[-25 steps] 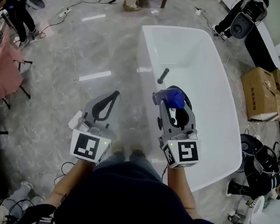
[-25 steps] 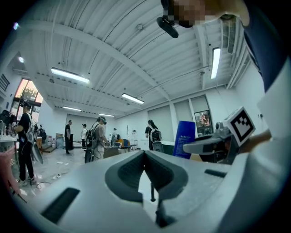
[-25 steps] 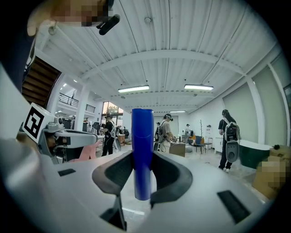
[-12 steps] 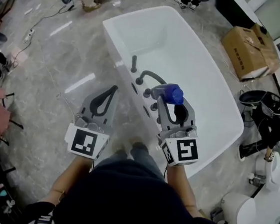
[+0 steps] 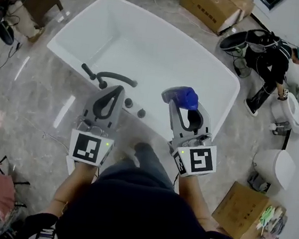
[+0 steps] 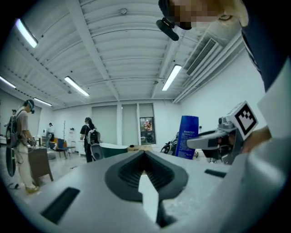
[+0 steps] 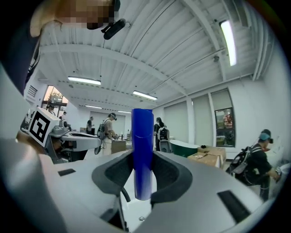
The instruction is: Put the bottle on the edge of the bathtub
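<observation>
One grey marble floor (image 5: 34, 92), the largest thing here, open and free along the left side of the tub. One white bathtub (image 5: 158, 42), set diagonally, with the long near rim running from upper left down to lower right and the rounded right end close to the clutter. Inside of the tub wide and open.

More crowded on the right side:
- Two cardboard boxes (image 5: 216, 6), one beyond the far rim and the other at the lower right.
- One crouching person (image 5: 269, 55) in dark clothes, near the right end of the tub.
- Two white rounded fixtures (image 5: 275, 167), standing between that person and the lower box.

Two grippers, side by side, both pointing toward the tub, each carrying one marker cube (image 5: 90, 148).
- Left gripper (image 5: 116, 90): jaws pressed together, nothing between them.
- Right gripper (image 5: 182, 105): jaws clamped on one blue bottle (image 5: 182, 97), standing upright between the pads in the right gripper view, with its top well above the jaws.

Bottle held in the air, seen over the near side of the tub in the head view, not yet on the rim.

Smallest things, all on the near rim:
- One dark curved spout (image 5: 115, 77).
- One dark rod-shaped handle (image 5: 87, 70), just left of the spout.
- Two round dark knobs (image 5: 129, 103), between the two grippers.

Stretch of near rim to the right of the knobs bare, partly hidden behind the right gripper.
</observation>
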`<state>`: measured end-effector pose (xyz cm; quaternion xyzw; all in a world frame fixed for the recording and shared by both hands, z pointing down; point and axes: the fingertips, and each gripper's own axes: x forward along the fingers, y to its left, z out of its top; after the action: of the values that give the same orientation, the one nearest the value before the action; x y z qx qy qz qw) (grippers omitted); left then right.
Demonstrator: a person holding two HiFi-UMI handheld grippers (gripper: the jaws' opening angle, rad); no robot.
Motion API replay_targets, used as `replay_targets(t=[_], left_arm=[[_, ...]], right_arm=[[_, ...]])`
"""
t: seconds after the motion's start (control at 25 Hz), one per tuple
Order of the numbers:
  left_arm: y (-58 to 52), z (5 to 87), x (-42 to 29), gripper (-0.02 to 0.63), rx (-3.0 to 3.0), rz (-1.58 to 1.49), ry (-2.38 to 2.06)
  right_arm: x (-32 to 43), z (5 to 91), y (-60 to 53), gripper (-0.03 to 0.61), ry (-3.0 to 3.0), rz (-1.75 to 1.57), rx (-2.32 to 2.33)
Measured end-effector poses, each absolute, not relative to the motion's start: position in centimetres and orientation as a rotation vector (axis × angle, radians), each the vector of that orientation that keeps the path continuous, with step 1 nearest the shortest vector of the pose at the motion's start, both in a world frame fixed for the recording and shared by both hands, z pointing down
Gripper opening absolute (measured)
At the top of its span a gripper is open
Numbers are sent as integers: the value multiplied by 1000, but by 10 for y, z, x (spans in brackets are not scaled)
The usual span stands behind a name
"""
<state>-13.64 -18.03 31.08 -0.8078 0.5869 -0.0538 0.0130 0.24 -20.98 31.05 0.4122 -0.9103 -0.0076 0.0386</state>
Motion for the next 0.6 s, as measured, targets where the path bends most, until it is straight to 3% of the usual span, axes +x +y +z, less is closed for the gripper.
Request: replay_targets(t=[0.32, 0.6], left_arm=[[-222, 319, -27, 2, -2698, -178, 1518], [-227, 337, 26, 2, -2776, -217, 1422]], right_arm=[[114, 317, -218, 146, -2612, -17, 1568], [169, 329, -211, 146, -2527, 19, 1670]])
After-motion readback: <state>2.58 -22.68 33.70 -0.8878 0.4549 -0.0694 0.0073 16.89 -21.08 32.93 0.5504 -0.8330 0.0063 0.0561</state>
